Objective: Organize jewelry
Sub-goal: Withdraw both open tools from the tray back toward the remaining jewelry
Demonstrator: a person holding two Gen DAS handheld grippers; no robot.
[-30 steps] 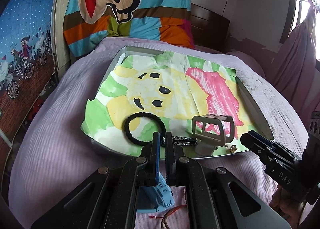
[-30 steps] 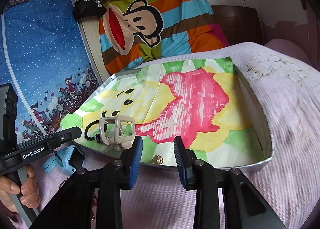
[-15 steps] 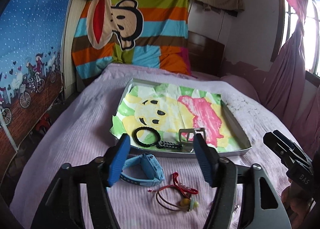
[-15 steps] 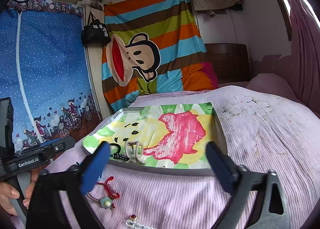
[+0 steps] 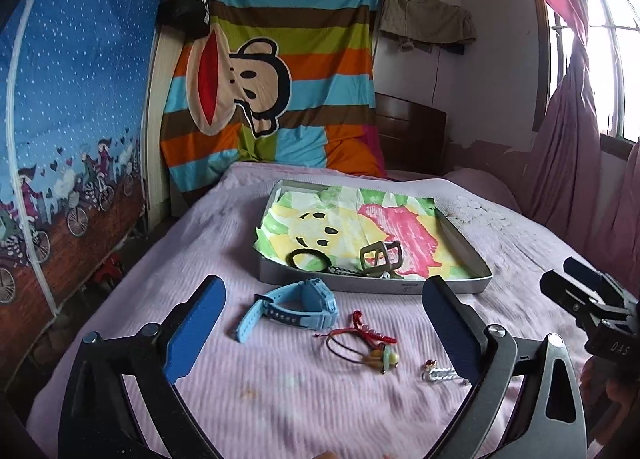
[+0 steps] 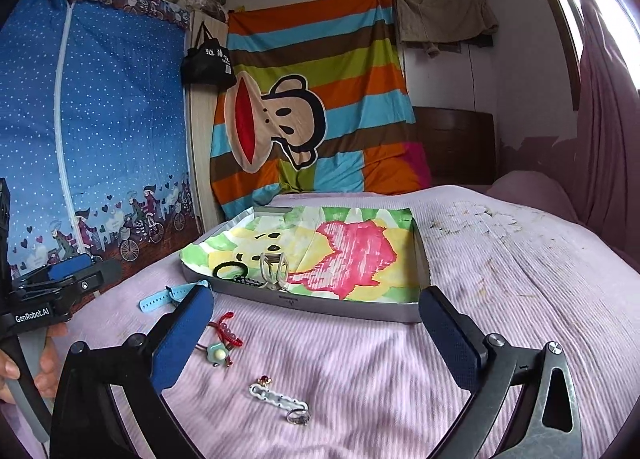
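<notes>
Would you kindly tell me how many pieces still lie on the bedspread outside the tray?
3, perhaps more unseen: blue watch nearest the tray, red cord bracelet beside it, white clip closest to camera.

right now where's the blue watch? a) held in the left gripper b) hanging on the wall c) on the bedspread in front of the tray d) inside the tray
c: the blue watch lies on the pink bedspread just in front of the tray, outside its near wall; the left gripper is open with nothing between its pads.

Tray [image 5: 404, 286] on bed [image 5: 200, 243]; hair tie [image 5: 309, 259], clip [image 5: 380, 257] inside; watch [image 5: 292, 309], bracelet [image 5: 362, 339] on bed before tray.
</notes>
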